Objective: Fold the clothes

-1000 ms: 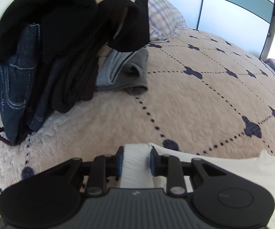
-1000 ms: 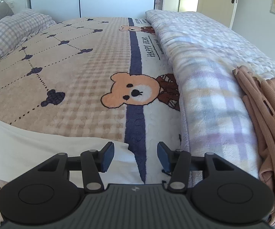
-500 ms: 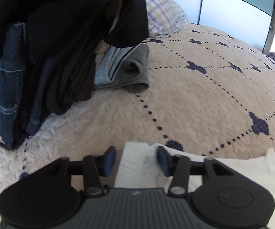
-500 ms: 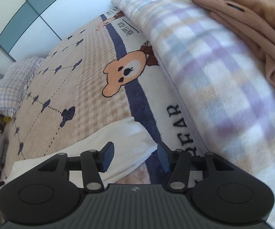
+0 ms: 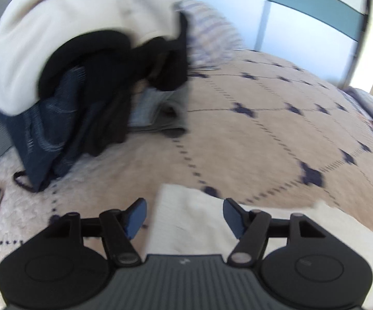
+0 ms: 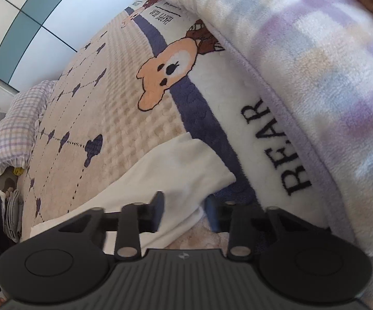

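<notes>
Writing: "HAPPY BEAR" on fleecy cream bear-print bedspread
White cotton garment: one
Left gripper: opening, pads clear of cloth
Right gripper: closing around garment's edge

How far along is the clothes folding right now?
One grey garment already lies folded by the heap. In hand is the white garment, spread on the bed: the right gripper is closing around its edge, while the left gripper is opening, the cloth lying loose between its jaws. The pile of dark and cream clothes looks unfolded.

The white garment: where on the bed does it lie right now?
The white garment lies flat on the bear blanket, near edge, its end reaching the blue stripe below the bear, between the closing right gripper.
</notes>
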Motion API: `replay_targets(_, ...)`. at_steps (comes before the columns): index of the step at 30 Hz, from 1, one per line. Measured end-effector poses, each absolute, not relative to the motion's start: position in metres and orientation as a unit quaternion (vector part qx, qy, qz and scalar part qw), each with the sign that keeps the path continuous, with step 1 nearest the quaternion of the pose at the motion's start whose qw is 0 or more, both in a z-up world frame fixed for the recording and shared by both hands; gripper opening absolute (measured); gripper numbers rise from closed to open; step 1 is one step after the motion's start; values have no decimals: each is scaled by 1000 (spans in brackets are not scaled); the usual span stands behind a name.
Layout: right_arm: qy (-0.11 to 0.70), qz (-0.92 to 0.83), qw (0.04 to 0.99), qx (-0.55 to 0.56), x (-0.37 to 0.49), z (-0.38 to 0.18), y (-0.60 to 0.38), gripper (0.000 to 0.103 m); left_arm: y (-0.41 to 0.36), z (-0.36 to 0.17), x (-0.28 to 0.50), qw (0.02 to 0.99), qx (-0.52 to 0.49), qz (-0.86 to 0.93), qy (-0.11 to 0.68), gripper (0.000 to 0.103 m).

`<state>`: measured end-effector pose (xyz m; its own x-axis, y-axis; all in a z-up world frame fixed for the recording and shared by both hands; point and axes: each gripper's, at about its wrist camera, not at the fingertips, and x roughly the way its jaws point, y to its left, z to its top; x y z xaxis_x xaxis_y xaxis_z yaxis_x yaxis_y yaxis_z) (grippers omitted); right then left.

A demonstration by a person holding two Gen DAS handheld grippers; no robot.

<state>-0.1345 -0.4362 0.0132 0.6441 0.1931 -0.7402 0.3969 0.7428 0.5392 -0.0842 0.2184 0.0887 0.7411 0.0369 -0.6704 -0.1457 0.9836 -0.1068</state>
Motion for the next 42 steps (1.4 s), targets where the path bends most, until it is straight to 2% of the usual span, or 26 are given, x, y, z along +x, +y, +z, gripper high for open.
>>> replay_targets(3,412,-76,854,309,-131,21,-421,8,175,92,-98,934,-48,-30,353,72)
replay_targets(5,377,-79,886,257,-132,41,-409,7,150,87,-100,927,-39,-72,366,73)
replay_targets(9,281,-46,958,32,-146,93,-343,6,119,78,-98,916,-25,-116,383,73)
replay_targets(11,248,7,969,-18,-157,105,-315,6,113,79,-97,917,-18,-120,380,75)
replay_targets(15,281,75,957,-10,-148,101,-275,6,112,79,-94,913,-41,-120,387,77)
replay_targets(17,304,60,950,42,-140,98,-285,11,111,80,-96,912,-53,-127,387,77)
replay_targets(18,314,53,945,76,-136,97,-294,26,111,81,-97,911,-59,-130,387,77)
replay_targets(19,324,40,938,119,-133,93,-310,53,110,82,-97,911,-58,-133,386,78)
replay_targets(20,335,25,928,161,-131,89,-326,64,109,82,-97,912,-53,-133,385,78)
replay_targets(21,346,-7,915,206,-130,82,-341,69,108,81,-97,913,-46,-132,383,79)
replay_targets(23,369,-62,889,264,-131,67,-373,69,107,80,-96,913,-39,-127,386,79)
replay_targets(29,397,-109,855,316,-132,34,-385,69,100,79,-93,909,-47,-137,391,79)
replay_targets(32,413,-100,861,280,-116,25,-366,69,95,80,-93,909,-41,-141,390,80)
replay_targets(33,420,-99,866,251,-109,21,-358,63,94,80,-94,909,-40,-142,390,80)
replay_targets(34,420,-113,872,224,-107,20,-354,41,95,80,-94,909,-40,-141,390,81)
replay_targets(36,409,-131,879,206,-106,19,-355,14,99,80,-96,910,-41,-140,389,81)
replay_targets(38,391,-126,875,258,-117,24,-367,10,104,81,-97,911,-43,-136,387,82)
replay_targets(42,351,-116,883,290,-136,42,-377,9,115,82,-93,912,-53,-124,386,82)
